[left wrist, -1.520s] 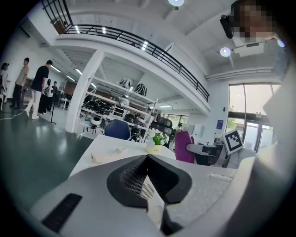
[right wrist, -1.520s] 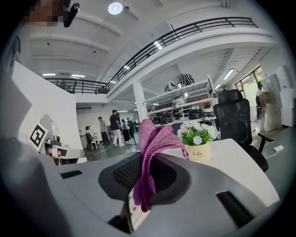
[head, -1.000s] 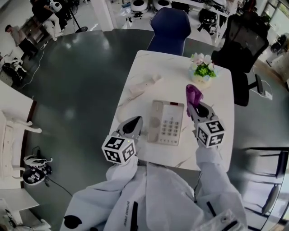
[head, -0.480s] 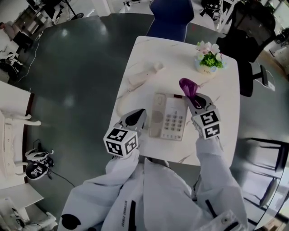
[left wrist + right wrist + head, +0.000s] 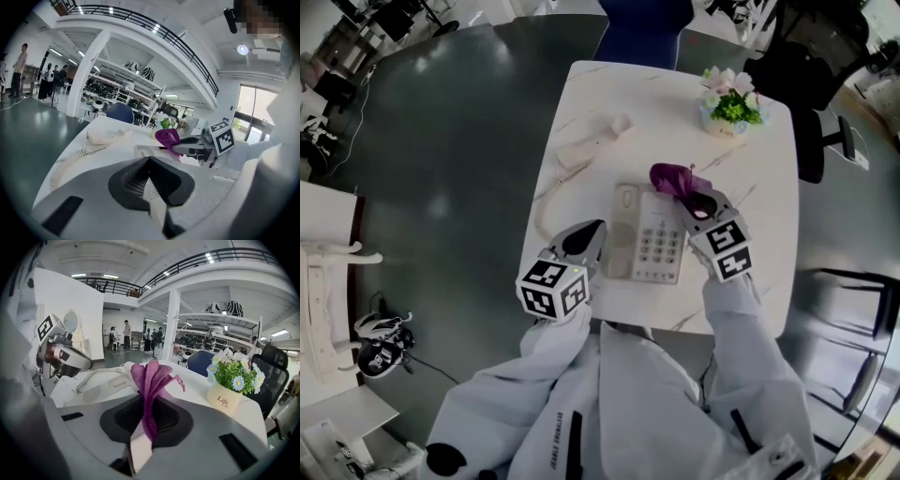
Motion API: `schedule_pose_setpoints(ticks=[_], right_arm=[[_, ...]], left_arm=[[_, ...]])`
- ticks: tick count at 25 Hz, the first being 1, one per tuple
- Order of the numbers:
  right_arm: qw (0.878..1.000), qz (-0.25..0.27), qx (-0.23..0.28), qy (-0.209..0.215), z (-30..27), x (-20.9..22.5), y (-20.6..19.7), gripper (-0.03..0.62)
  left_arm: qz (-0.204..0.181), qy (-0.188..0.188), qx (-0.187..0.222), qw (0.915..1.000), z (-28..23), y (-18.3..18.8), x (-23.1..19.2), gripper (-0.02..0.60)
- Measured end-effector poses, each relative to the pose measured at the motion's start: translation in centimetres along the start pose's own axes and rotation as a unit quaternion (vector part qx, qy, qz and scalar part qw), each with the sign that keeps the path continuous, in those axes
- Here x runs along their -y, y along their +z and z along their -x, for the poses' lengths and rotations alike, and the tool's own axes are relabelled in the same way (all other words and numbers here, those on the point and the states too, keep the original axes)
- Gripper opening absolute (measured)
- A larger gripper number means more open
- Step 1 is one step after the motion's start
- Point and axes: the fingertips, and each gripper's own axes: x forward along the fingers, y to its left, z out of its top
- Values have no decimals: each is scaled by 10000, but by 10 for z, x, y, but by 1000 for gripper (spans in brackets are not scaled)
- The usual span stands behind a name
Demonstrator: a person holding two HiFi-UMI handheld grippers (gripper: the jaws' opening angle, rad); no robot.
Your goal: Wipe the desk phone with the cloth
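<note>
We read "Life" in dark letters on the cream flower pot (image 5: 228,399), with a smaller line beneath it that we could not make out. The vertical print on the white jacket (image 5: 567,441) was too small for us to read.

The right gripper (image 5: 696,200) has swung toward the frame's centre, carrying the purple cloth (image 5: 671,177) from beside the desk phone (image 5: 649,246) onto its upper right corner. The cloth now tips leftward.
</note>
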Motion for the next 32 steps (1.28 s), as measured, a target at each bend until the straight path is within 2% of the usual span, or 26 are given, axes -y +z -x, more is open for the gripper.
schedule_pose_setpoints(ticks=[32], right_arm=[[9990, -152, -355, 211, 16, -39, -25, 38]], left_arm=[[46, -190, -21, 9998, 15, -16, 24, -2]])
